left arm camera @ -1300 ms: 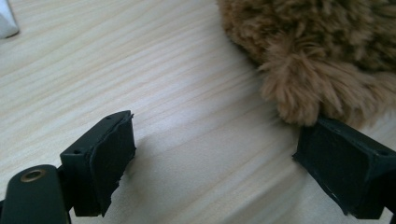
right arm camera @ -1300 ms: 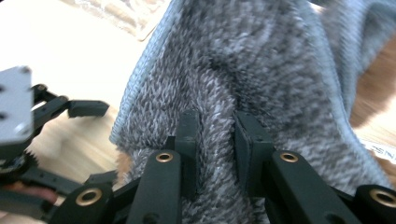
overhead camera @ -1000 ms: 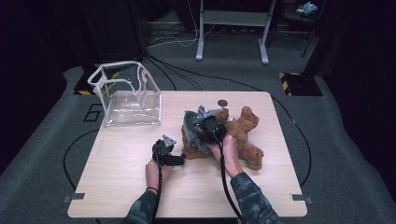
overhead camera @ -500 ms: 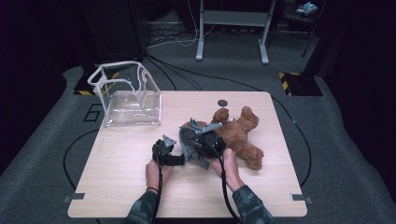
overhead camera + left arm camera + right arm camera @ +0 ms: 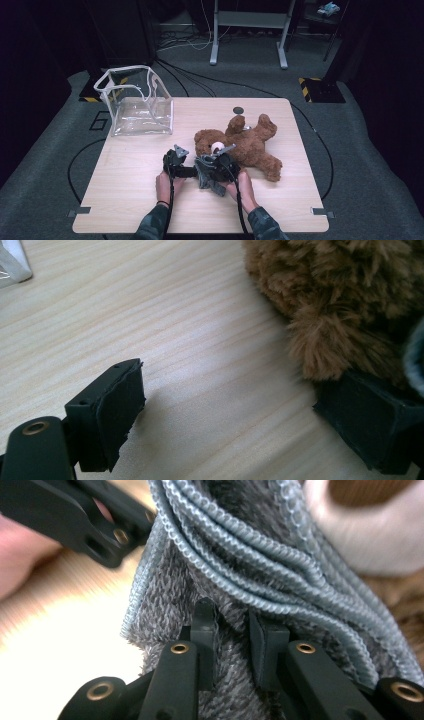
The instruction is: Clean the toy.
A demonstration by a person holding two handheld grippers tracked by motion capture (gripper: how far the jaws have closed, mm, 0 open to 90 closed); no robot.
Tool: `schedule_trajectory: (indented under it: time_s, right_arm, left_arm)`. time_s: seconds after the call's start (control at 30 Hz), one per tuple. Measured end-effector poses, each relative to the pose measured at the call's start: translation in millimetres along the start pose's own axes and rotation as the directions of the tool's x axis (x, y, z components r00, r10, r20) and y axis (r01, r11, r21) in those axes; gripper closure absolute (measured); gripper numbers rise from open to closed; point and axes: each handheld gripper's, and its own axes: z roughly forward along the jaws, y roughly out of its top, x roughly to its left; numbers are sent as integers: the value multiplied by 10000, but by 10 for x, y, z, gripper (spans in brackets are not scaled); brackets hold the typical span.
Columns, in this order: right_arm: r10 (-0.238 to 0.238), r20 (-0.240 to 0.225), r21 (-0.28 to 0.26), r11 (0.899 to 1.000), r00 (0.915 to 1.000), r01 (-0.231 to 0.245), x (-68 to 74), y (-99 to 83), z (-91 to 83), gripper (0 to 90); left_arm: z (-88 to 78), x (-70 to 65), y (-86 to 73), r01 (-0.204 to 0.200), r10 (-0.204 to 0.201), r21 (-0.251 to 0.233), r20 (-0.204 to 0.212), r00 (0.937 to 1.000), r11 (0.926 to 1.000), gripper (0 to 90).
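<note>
- High view: the grey cloth point(image 5: 209, 176) is seen bunched in the right gripper point(image 5: 216, 170), low over the counter point(image 5: 125, 200), just in front of the teddy bear point(image 5: 250, 145)'s head.
- High view: the left gripper point(image 5: 186, 171) is held just beside the cloth on its left, over bare wood; whether it touches the cloth cannot be told here.
- High view: the bear is laid on its back, slantwise, right of the counter's middle. A clear plastic bag point(image 5: 135, 107) is stood open at the far left corner, well apart from both hands. A small dark disc point(image 5: 238, 110) is seen near the far edge, beyond the bear.
- Left gripper view: the left gripper point(image 5: 240, 415)'s fingers point(image 5: 117, 410) are spread wide, with nothing between them but bare wood. The far finger is tucked under the brown fur point(image 5: 345, 300) at the bear's edge, with a sliver of grey cloth point(image 5: 415, 355) at the frame's right side. A corner of the clear bag point(image 5: 12, 262) is caught top left.
- Right gripper view: the right gripper point(image 5: 232, 635)'s fingers point(image 5: 265, 640) are closed on a fold of the cloth point(image 5: 235, 545), its ribbed hem draped across in front of them. The other gripper's black linkage point(image 5: 80, 515) is seen top left, close against the cloth's edge. The bear's pale muzzle point(image 5: 360, 535) is seen top right, behind the cloth.
</note>
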Motion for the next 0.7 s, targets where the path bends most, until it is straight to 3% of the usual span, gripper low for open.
schedule_trajectory:
  time_s: [0.1, 0.2, 0.3, 0.43, 0.53, 0.7]
  right_arm:
    - [-177, 7, -231, 9996, 9998, 177, 30, 10, -116, 751]
    - [-428, 94, -752, 9962, 9990, 434, 64, 87, -356, 751]
    - [-666, 209, -1397, 9878, 9976, 688, 66, 205, -619, 752]
    - [-552, 740, -2136, 9744, 9957, 699, 11, 427, -878, 751]
    - [-279, 1163, -2313, 9713, 9928, 544, -91, 605, -939, 751]
    - [64, 1825, -2254, 9736, 9832, 355, -260, 859, -847, 750]
  left_arm:
    - [0, 0, 0, -16, 16, -3, -9, 10000, 10000, 113]
    - [1, -3, -1, 4, -4, -18, -18, 10000, 10000, 113]
    - [-6, -3, 1, -63, 63, 46, -6, 10000, 10000, 112]
    - [-8, -6, 1, -99, 99, 52, -33, 9999, 9999, 113]
    - [-2, -14, -1, 11, -11, -44, -38, 10000, 10000, 113]
    - [-2, -15, 0, -19, 19, -45, -38, 10000, 10000, 113]
